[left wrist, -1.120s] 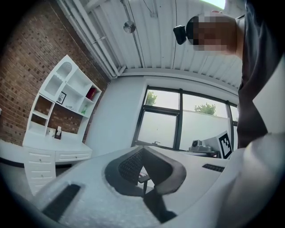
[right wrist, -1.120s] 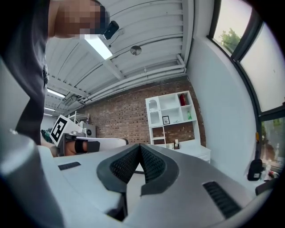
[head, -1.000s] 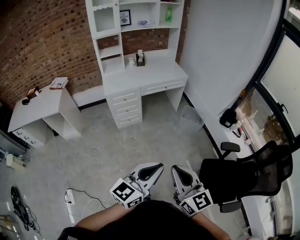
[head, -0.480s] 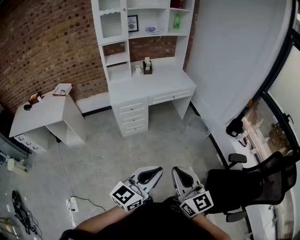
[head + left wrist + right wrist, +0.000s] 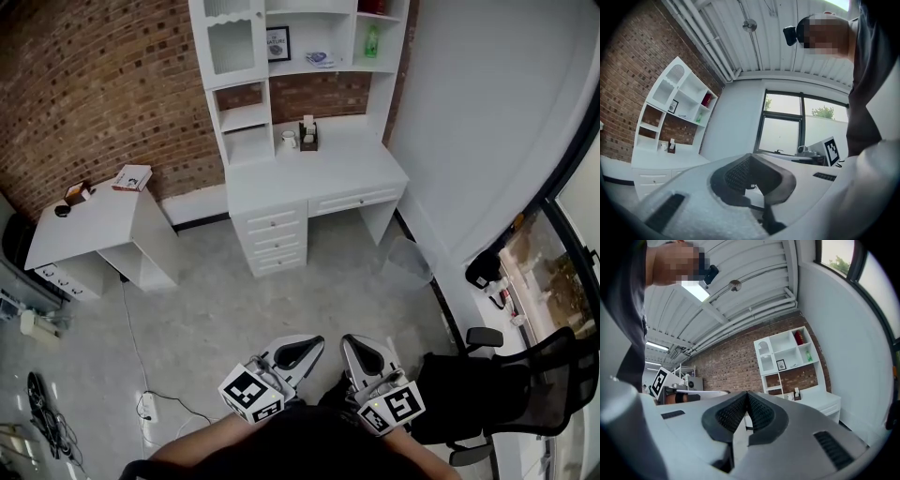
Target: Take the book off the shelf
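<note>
Tongs both clenched, pads pressed together, nothing gripped in either. My left tongs (image 5: 309, 345) and right tongs (image 5: 351, 343) sit side by side at bottom centre of the head view, close to my body, tips aimed up-frame at the white shelf unit (image 5: 246, 117).

The book (image 5: 372, 6) is red and sits in the top right compartment of that unit. In the head view it is cut by the top edge. The right gripper view shows it leaning there, directly above the compartment with the green bottle (image 5: 372, 41). It is well apart from both tongs, with grey floor (image 5: 309, 291) in between.

The unit stands on a white worktop (image 5: 328, 173) with drawers, backed by a brick wall (image 5: 94, 94). A low white side table (image 5: 94, 220) is at mid left. A black office chair (image 5: 506, 394) is at lower right.
</note>
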The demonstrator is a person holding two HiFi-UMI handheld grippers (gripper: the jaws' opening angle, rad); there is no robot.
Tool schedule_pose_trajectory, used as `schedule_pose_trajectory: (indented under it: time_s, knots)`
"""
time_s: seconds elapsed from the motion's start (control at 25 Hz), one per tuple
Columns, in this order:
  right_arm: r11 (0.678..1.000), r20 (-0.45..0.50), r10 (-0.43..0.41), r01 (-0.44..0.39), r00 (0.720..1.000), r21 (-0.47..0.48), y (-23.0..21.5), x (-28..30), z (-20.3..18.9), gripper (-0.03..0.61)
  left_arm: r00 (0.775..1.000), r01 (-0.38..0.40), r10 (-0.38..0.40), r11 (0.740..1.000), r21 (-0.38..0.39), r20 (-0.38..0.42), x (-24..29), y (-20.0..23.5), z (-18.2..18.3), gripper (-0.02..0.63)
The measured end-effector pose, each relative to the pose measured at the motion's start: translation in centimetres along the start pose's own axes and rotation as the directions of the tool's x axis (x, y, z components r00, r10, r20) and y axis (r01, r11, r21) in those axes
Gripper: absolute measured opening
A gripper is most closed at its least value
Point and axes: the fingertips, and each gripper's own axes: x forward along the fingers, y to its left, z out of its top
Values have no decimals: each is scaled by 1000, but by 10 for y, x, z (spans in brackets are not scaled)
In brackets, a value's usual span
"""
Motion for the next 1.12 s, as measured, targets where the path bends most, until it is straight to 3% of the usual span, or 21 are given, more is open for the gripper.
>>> schedule_pose_trajectory:
  time_s: [0.48, 0.76, 1.12]
  knots:
    - [998, -17, 56, -56, 998, 3, -128, 40, 16, 17, 999, -49, 49, 998, -25, 20, 126, 53, 0, 8]
    - [996, -13, 88, -88, 996, -28, -218, 36, 38, 17, 999, -35, 36, 999, -19, 23, 228, 51, -4, 8]
    - [998, -1, 63, -63, 998, 17, -291, 19, 38, 17, 1000, -7, 7, 1000, -9, -14, 300, 44, -19, 8]
